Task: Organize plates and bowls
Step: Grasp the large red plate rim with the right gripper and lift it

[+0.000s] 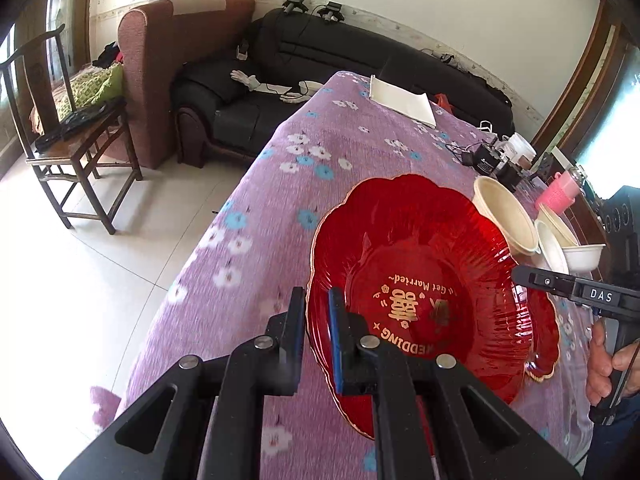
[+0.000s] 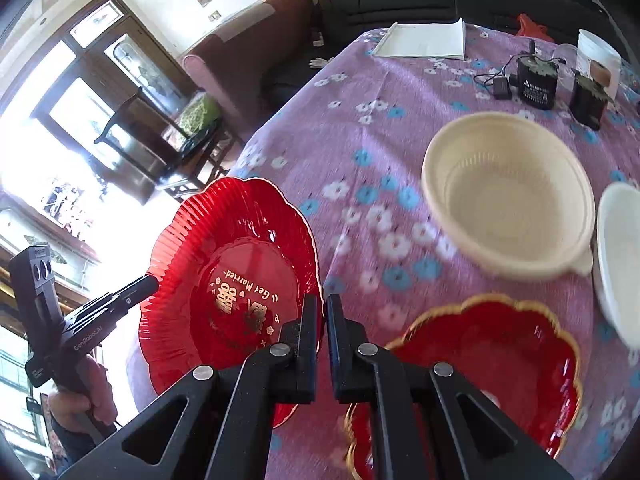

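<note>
A red scalloped plate (image 1: 420,264) with gold "Get Married" lettering hangs tilted above the purple flowered tablecloth (image 1: 280,200). My left gripper (image 1: 318,300) is shut on its left rim. My right gripper (image 2: 322,304) is shut on the opposite rim of the same plate (image 2: 228,264). Each gripper also shows in the other view, the right gripper (image 1: 520,274) and the left gripper (image 2: 150,282). A second red plate (image 2: 488,376) with a gold edge lies on the cloth below. A cream bowl (image 2: 508,200) and a white bowl (image 2: 618,260) sit beyond it.
At the table's far end lies a folded white sheet (image 2: 424,40). Black devices with cables (image 2: 536,84), a white tub (image 2: 598,56) and a pink cup (image 1: 558,194) stand at the right. A black sofa (image 1: 320,60) and a wooden chair (image 1: 60,140) stand beyond the table's left edge.
</note>
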The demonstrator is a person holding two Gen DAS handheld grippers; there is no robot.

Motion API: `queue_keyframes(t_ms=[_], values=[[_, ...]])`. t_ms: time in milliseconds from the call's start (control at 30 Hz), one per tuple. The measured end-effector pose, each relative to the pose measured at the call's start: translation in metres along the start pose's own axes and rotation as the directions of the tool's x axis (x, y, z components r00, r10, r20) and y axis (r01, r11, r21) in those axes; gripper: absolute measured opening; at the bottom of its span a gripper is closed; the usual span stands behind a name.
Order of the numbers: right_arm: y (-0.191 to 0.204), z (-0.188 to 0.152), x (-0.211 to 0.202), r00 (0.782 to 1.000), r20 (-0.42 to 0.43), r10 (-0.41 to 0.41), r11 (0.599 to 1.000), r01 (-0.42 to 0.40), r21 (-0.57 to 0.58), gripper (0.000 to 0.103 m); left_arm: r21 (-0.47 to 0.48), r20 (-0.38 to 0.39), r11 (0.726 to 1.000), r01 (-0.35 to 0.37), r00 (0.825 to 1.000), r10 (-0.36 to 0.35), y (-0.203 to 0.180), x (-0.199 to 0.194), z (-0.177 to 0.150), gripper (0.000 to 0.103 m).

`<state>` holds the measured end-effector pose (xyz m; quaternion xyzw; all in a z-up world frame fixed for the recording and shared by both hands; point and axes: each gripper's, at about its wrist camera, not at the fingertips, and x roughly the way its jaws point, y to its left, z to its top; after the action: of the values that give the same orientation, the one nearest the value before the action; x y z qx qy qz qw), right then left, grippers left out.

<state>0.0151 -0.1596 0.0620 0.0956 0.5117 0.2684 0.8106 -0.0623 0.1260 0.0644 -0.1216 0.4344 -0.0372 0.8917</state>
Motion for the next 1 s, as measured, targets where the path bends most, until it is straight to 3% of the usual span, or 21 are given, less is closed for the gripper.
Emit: queue_keyframes(t_ms=[200, 567, 667, 800, 900, 1000], values=[[0.003, -0.038, -0.003, 1.0, -0.013, 0.026, 1.0, -0.026, 0.004, 0.006, -0.023, 0.0, 1.0, -0.006, 1.0, 0.006, 0.003, -0.008, -0.024, 0.009], [-0.006, -0.052, 0.004, 0.999, -0.003, 0.035, 0.999, -0.035, 0.017, 0.009, -0.073, 0.005, 0.997, -0.002, 1.0, 0.003, 0.008, -0.003, -0.036, 0.013], [-0.008, -0.057, -0.01, 0.998, 0.037, 0.059, 0.998, -0.06, 0.02, 0.009, -0.065, 0.031, 0.998, -0.013, 0.999, 0.015, 0.004, -0.014, -0.039, 0.017], [-0.024, -0.072, -0.049, 0.987, 0.144, 0.077, 0.996, -0.084, 0.038, 0.009, -0.037, 0.109, 0.999, -0.031, 0.993, 0.035, -0.013, -0.037, -0.042, 0.046], [-0.045, -0.089, -0.088, 0.963, 0.263, 0.066, 0.994, -0.088, 0.072, 0.009, 0.02, 0.144, 1.0, -0.016, 0.989, 0.013, -0.037, -0.048, -0.043, 0.046], [-0.07, -0.109, -0.116, 0.949, 0.315, 0.021, 0.99, -0.063, 0.123, 0.009, 0.101, 0.135, 0.994, 0.044, 0.989, -0.057, -0.073, -0.049, -0.041, 0.046]])
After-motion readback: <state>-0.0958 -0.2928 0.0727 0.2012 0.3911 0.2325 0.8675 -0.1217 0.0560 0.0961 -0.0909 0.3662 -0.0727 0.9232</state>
